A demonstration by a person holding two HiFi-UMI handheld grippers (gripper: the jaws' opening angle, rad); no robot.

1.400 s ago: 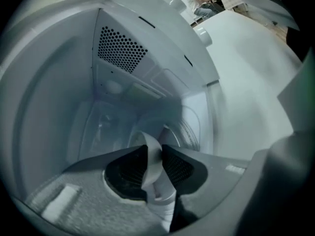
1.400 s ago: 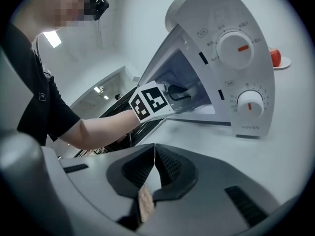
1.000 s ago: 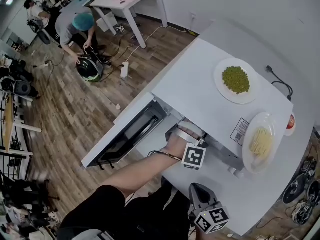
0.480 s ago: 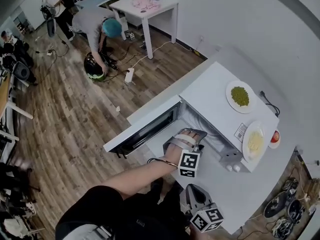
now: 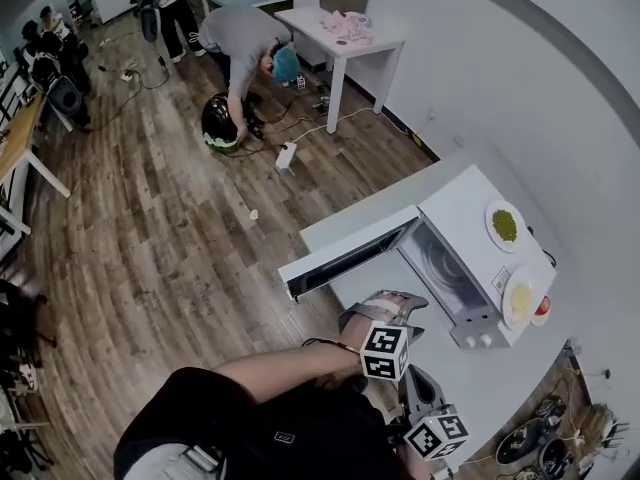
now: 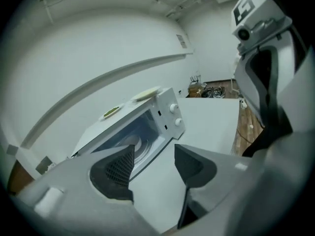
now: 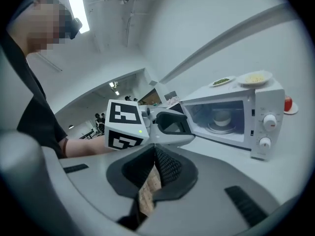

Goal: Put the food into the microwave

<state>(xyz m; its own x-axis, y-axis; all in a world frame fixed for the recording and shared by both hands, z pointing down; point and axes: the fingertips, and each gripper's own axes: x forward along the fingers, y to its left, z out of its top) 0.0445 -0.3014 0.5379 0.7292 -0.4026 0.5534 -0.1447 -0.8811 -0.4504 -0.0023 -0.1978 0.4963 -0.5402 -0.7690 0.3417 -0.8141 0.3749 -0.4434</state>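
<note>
A white microwave (image 5: pixel 455 218) stands on a white counter (image 5: pixel 500 368) at the right of the head view. Its door (image 5: pixel 345 258) is swung wide open toward the left, and the turntable (image 7: pixel 221 118) inside is seen bare. The food is not yet in. Two plates rest on the microwave's top: a plate of green peas (image 5: pixel 505 225) at the far side and a plate of pale noodles (image 5: pixel 520 298) nearer. A small red object (image 5: pixel 541 310) lies just beside the nearer plate.

The left gripper (image 5: pixel 392 306) is held in front of the open cavity, its jaws spread wide with nothing between them. The right gripper (image 5: pixel 420 393) is held nearer the person, its jaws closed together and empty.

The door-opening step is judged done. Next, a plate on top would have to be reached, gripped by its rim, kept level and carried down into the cavity.
</note>
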